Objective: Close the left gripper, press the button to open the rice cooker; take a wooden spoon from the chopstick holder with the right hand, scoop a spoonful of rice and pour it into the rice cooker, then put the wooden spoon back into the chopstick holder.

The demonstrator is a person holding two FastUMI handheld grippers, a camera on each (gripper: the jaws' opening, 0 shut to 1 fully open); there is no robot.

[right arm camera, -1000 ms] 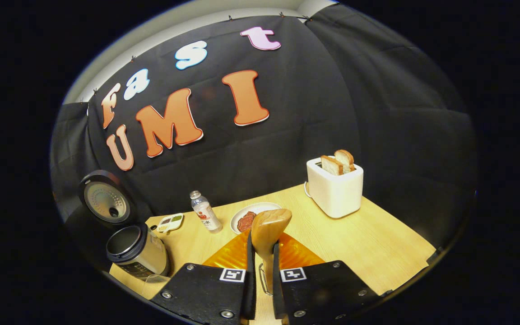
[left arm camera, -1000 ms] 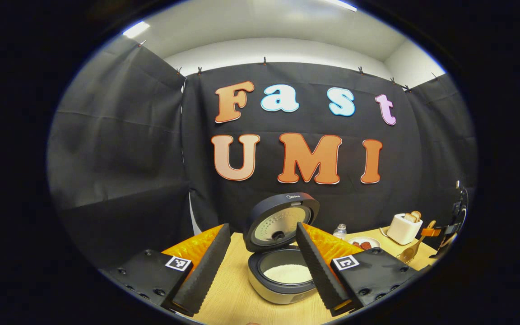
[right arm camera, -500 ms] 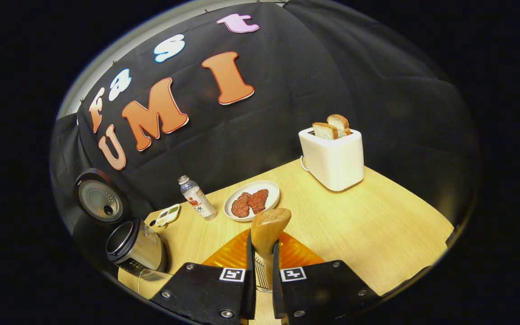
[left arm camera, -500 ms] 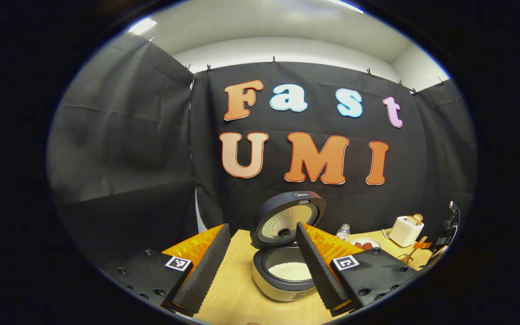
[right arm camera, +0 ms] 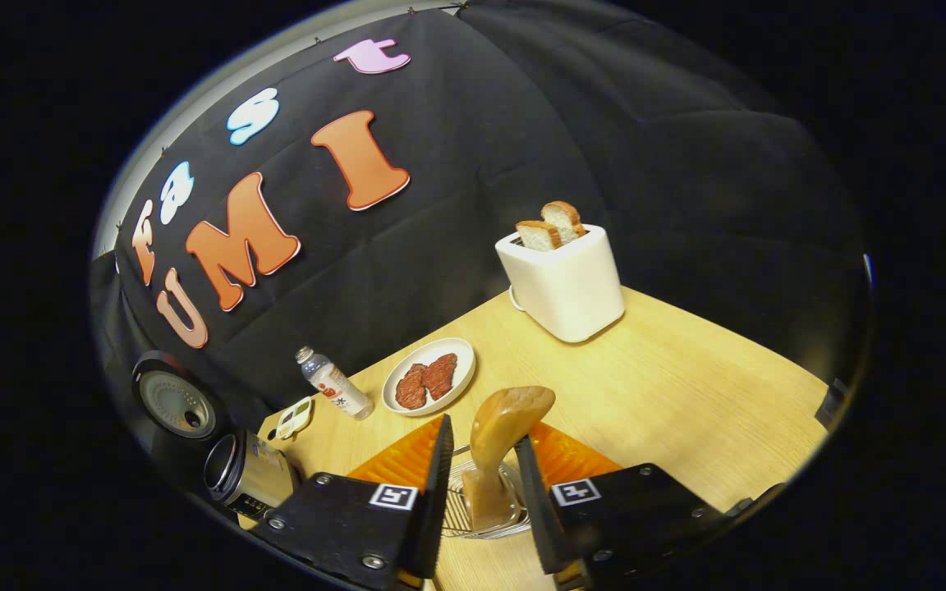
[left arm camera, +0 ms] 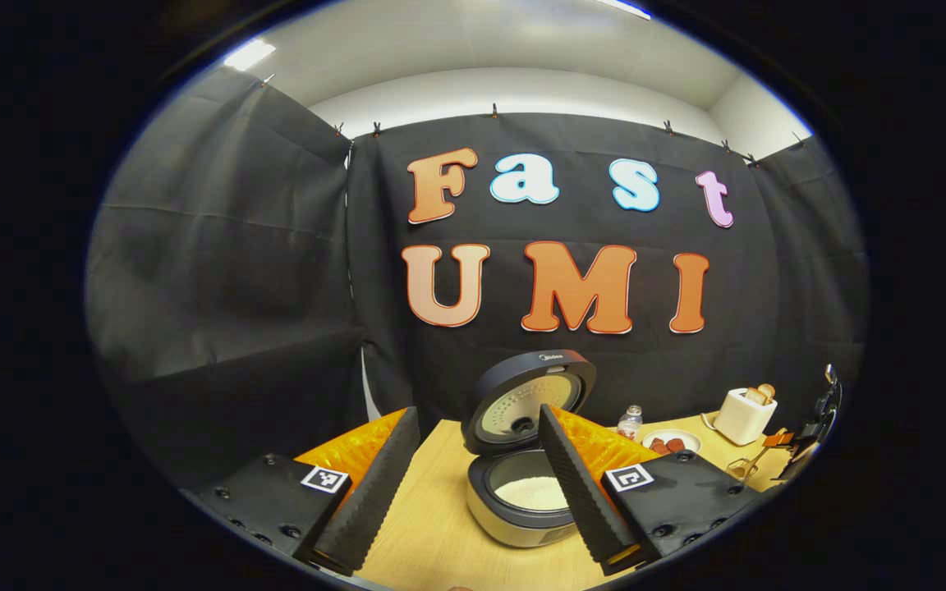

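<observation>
While standing upright in the wire chopstick holder (right arm camera: pixel 485 515), with handle down among the wires and bowl up: wooden spoon (right arm camera: pixel 499 447), sitting between the fingers of the right gripper (right arm camera: pixel 481 484), now spread apart with gaps either side, no longer gripping. Left of the holder, across the table (right arm camera: pixel 686 394): rice cooker (left arm camera: pixel 522 484), lid raised, white rice inside. Hovering in front of the cooker with fingers wide apart and holding nothing: left gripper (left arm camera: pixel 481 484).

Rice cooker (left arm camera: pixel 522 501) open; wooden spoon (right arm camera: pixel 499 447) upright in chopstick holder (right arm camera: pixel 461 513).
</observation>
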